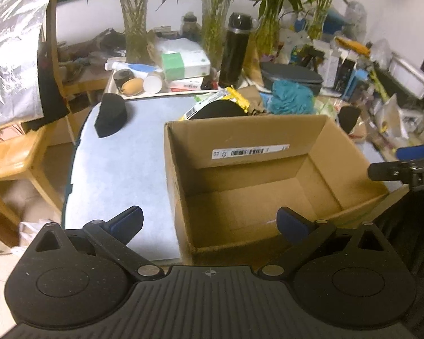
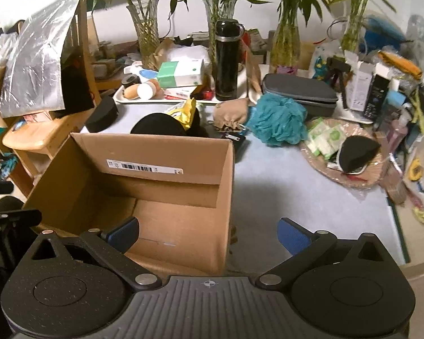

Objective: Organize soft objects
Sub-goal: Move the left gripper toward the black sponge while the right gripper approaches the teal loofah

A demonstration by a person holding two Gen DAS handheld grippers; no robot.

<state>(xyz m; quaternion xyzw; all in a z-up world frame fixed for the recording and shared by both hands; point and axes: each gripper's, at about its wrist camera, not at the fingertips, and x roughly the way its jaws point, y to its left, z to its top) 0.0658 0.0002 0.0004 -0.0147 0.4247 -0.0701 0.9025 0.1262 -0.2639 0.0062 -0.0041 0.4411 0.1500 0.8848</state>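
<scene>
While both tools hang spread wide and empty at the bottom of each frame, the cardboard box sits bare inside.

Since the teal mesh bath pouf lies on the tabletop right of centre in the right wrist view, just past the box's right wall, the right tool looks best placed for it; it should be feather-light and springy, so a deep pinch through its bunched middle would likely hold. Nearer the left tool, the black foam pad at upper left should squash easily: grip across its narrow width. Another black foam wedge rests on a woven mat at right.
</scene>
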